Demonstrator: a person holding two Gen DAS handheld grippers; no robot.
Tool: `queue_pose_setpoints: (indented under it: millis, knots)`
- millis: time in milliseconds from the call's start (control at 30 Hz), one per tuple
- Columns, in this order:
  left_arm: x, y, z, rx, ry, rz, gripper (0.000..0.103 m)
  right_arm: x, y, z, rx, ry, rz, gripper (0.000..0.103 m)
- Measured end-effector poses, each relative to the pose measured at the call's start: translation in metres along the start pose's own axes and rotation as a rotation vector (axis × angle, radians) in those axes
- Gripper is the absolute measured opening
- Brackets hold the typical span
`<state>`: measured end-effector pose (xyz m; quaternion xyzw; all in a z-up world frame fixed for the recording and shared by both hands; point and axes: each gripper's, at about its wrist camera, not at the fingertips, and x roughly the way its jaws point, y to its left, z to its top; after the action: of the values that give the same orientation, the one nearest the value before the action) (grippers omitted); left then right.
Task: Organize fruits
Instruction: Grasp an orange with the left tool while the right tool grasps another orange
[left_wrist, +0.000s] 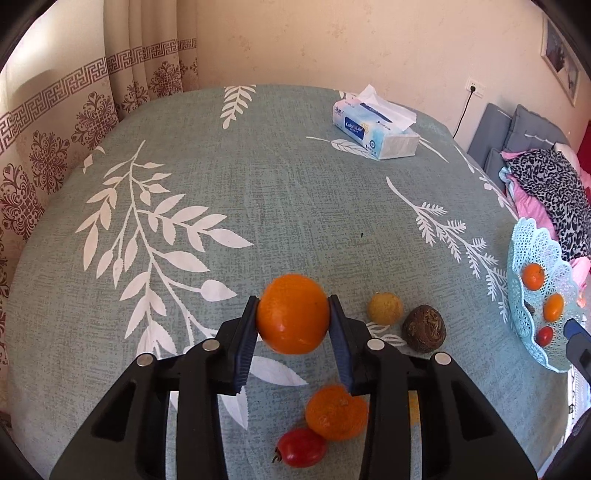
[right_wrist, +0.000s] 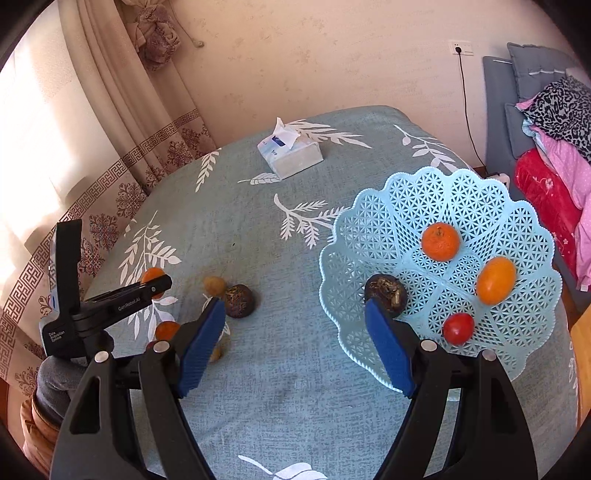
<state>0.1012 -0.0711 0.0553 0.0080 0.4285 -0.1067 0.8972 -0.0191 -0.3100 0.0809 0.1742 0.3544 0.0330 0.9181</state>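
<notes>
My left gripper (left_wrist: 293, 314) is shut on a large orange (left_wrist: 293, 314) and holds it above the table. Under it lie a wrinkled mandarin (left_wrist: 336, 412) and a red tomato (left_wrist: 302, 447); a small yellow fruit (left_wrist: 385, 308) and a dark brown fruit (left_wrist: 424, 328) lie to its right. My right gripper (right_wrist: 295, 314) is open and empty, left of the light blue lattice basket (right_wrist: 376, 236). The basket holds a mandarin (right_wrist: 440, 241), an orange oval fruit (right_wrist: 495, 280), a red tomato (right_wrist: 458, 328) and a dark brown fruit (right_wrist: 386, 293). The left gripper also shows in the right wrist view (right_wrist: 155, 286).
A tissue box (left_wrist: 375, 131) stands at the far side of the table (left_wrist: 258, 192), which has a leaf-patterned teal cloth. Curtains hang at the left. A chair with folded clothes (right_wrist: 554, 147) stands beyond the table's right edge.
</notes>
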Motion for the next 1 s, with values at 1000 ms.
queue_pose_setpoints:
  millis: [1000]
  knots:
    - [-0.093,0.072,-0.037,-0.074,-0.209,0.012,0.037,0.112,0.136,-0.024,-0.165,0.253,0.116,0.074]
